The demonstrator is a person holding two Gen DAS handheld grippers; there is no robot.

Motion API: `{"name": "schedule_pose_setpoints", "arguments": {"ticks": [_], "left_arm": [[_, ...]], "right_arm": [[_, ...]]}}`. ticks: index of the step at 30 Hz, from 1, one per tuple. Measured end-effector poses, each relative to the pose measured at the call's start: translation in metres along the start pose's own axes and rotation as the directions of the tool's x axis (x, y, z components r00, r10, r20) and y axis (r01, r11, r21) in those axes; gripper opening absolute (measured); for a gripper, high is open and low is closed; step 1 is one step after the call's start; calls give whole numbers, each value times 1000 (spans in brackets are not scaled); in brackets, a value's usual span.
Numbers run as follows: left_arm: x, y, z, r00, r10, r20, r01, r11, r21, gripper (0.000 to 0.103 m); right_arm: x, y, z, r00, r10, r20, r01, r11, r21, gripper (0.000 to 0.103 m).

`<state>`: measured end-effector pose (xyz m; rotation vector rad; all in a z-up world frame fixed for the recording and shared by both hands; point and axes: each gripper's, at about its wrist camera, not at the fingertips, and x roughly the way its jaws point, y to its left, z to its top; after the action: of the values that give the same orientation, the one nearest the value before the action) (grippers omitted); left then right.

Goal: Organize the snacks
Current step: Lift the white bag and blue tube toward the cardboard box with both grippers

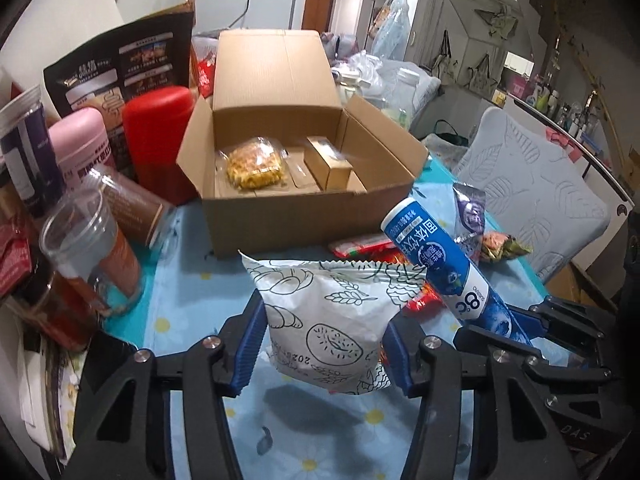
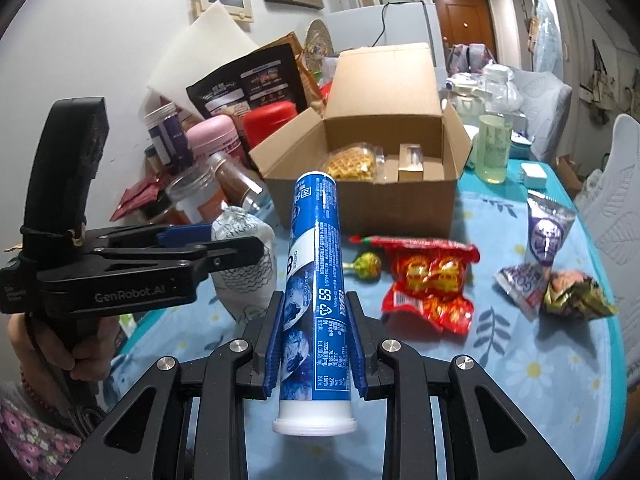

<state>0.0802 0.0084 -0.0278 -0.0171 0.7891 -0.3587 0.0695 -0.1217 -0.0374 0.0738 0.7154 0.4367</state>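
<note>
My left gripper [image 1: 322, 344] is shut on a white bread bag with line drawings [image 1: 324, 320], held above the blue cloth; the bag also shows in the right wrist view [image 2: 244, 256]. My right gripper [image 2: 316, 332] is shut on a blue tube [image 2: 314, 280], tilted toward the open cardboard box [image 2: 360, 204]. The tube shows in the left wrist view [image 1: 436, 268]. The box [image 1: 304, 216] holds a wrapped waffle [image 1: 256, 164] and a small tan carton [image 1: 330, 160].
Loose snacks lie on the cloth right of the tube: a red packet [image 2: 430, 280], a lollipop [image 2: 366, 262], purple pouches [image 2: 546, 236] and a green-brown packet [image 2: 576, 296]. Jars, a pink and a red canister [image 1: 160, 136] crowd the left. A bottle [image 2: 494, 148] stands right of the box.
</note>
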Motion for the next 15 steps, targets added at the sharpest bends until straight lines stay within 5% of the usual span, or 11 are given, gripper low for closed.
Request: {"name": "schedule_pose_setpoints", "arguments": {"ticks": [15], "left_arm": [[-7,9,42,994,-3,105,2,1000,5,53]], "right_arm": [[10,-4,38,999,-2,43,4,999,-45,28]]}}
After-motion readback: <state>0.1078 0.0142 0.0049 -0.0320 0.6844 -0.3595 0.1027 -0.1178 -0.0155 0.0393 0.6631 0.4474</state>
